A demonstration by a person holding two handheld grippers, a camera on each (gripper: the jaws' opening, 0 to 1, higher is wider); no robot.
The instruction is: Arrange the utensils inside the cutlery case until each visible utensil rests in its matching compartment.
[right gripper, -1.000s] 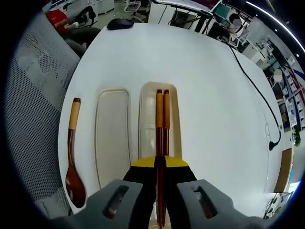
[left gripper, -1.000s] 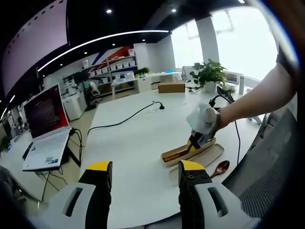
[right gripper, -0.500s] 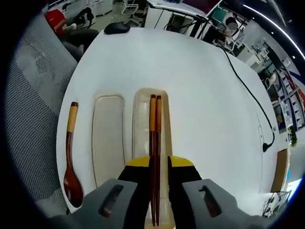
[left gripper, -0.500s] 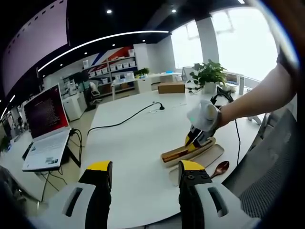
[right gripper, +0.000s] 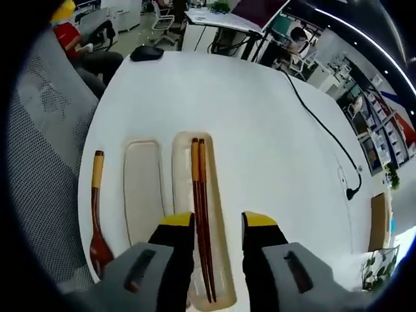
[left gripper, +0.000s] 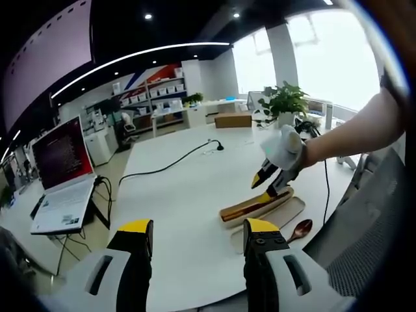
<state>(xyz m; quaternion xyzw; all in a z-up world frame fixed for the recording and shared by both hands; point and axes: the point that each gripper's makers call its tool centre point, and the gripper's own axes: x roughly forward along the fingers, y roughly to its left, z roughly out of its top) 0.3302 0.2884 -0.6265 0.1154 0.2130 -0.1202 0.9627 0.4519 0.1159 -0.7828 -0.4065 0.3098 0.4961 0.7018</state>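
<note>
The chopsticks [right gripper: 202, 214] lie side by side, lengthwise, in the right-hand tray of the cutlery case [right gripper: 184, 162], seen from my right gripper view; in the left gripper view they show as a dark strip in the farther tray [left gripper: 250, 208]. The case's other half [right gripper: 142, 195] sits just beside it on the left, parallel, with nothing resting in it. The wooden spoon [right gripper: 97, 214] lies outside the case on the white table [right gripper: 260, 117], just left of that second half, bowl toward me and pale handle end pointing away; in the left gripper view its bowl [left gripper: 300, 229] peeks out beyond the nearer tray.

My right gripper [right gripper: 218, 224] hangs above the near end of the chopstick tray with its yellow-tipped fingers [right gripper: 177, 224] spread apart, the chopsticks visible in the gap and not touched. In the left gripper view that same gripper [left gripper: 268, 179] sits just above the case, held in my gloved hand [left gripper: 283, 146].

My left gripper [left gripper: 198, 237] hovers over the near table edge, well apart from the case, fingers wide and holding nothing.

Farther off: a black cable [left gripper: 172, 162] across the table, a laptop [left gripper: 62, 175], a potted plant [left gripper: 286, 101], a cardboard box [left gripper: 234, 119], a computer mouse [right gripper: 147, 54] and a mesh chair [right gripper: 45, 130].
</note>
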